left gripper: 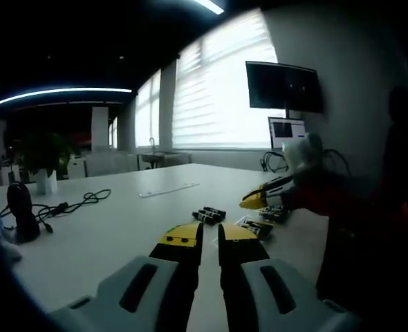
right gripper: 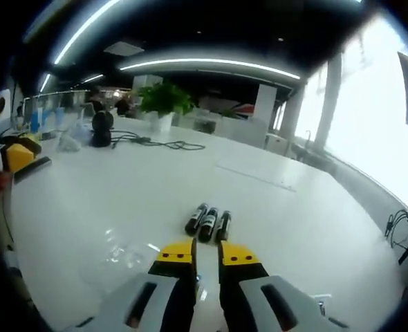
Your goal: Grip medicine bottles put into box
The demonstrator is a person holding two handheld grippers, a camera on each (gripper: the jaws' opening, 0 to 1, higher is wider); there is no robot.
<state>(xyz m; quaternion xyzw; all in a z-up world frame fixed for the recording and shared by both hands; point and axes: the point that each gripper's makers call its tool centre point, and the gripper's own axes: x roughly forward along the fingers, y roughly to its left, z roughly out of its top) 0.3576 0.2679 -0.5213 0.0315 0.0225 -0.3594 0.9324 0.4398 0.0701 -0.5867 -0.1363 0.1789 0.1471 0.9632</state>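
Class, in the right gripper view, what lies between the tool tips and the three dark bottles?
Only bare white table separates the right tool from the bottles.

Three bottles [right gripper: 208, 223] lie side by side on the table [right gripper: 107, 194], just ahead of the right gripper [right gripper: 206, 253]. A clear bag [right gripper: 121, 259] lies to that gripper's left. In the left gripper view the bottles [left gripper: 209, 215] lie ahead of the left gripper [left gripper: 209, 236], with the right gripper [left gripper: 254, 201] beyond them to the right. A cable [left gripper: 69, 205] lies far left, and a plant [left gripper: 43, 155] stands behind it.
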